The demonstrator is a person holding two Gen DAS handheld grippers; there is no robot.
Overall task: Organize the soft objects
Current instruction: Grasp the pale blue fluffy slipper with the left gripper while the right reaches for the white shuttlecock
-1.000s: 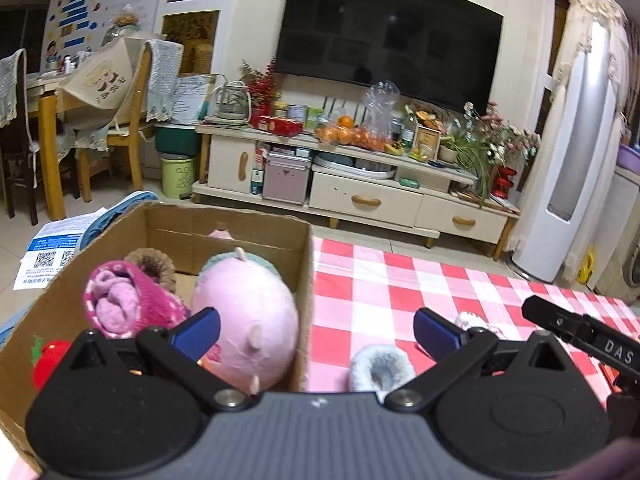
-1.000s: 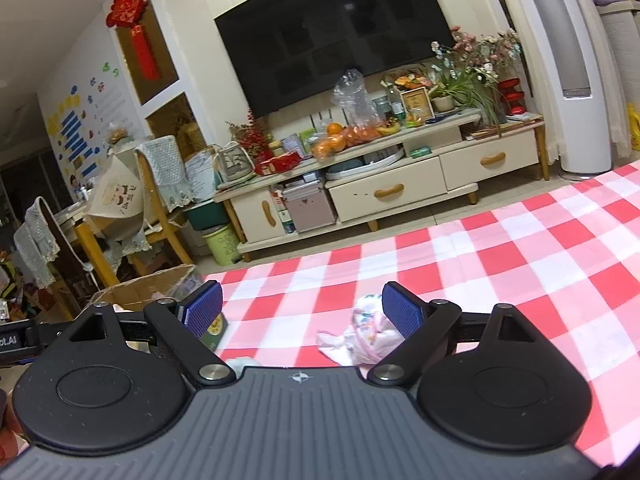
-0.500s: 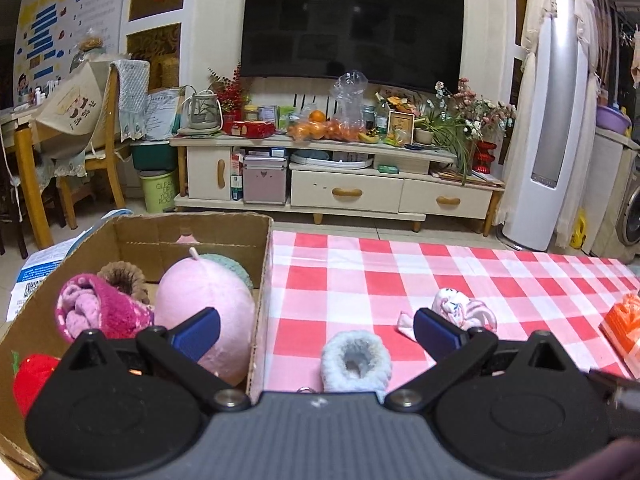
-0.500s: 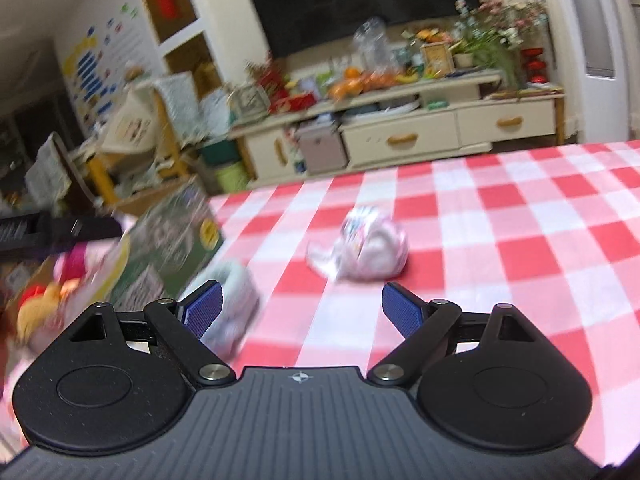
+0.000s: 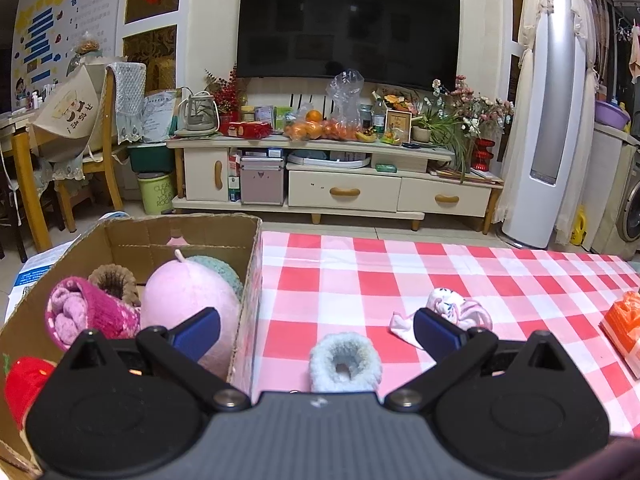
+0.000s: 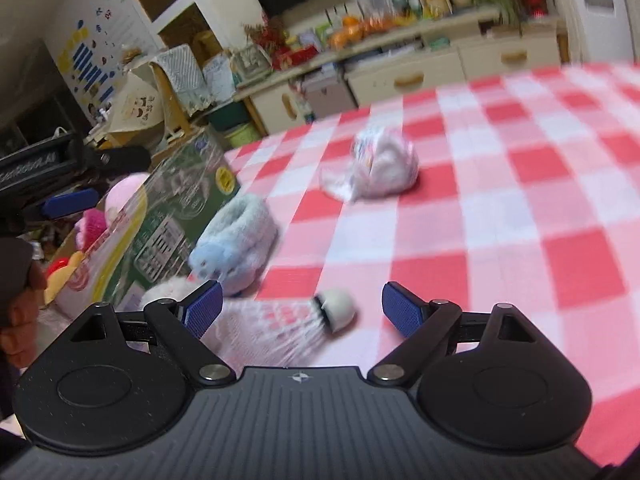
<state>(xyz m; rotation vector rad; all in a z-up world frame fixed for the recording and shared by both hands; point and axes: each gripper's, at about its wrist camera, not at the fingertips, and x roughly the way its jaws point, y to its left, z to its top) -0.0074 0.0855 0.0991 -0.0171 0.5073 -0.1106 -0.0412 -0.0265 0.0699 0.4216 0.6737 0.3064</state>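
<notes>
My left gripper (image 5: 316, 330) has its jaws spread wide and empty, with the fluffy blue slipper (image 5: 345, 362) on the checked tablecloth (image 5: 360, 276) between them, beside the cardboard box (image 5: 244, 280) of plush toys. My right gripper (image 6: 300, 310) is also agape, a shuttlecock (image 6: 304, 320) lying between its fingers; the crumpled pink cloth (image 6: 380, 168) sits farther out.

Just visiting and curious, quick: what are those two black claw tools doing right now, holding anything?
Left gripper: open, holding nothing, above the fluffy pale-blue slipper.
Right gripper: open, holding nothing, a white feathered shuttlecock lying between its fingers.
</notes>
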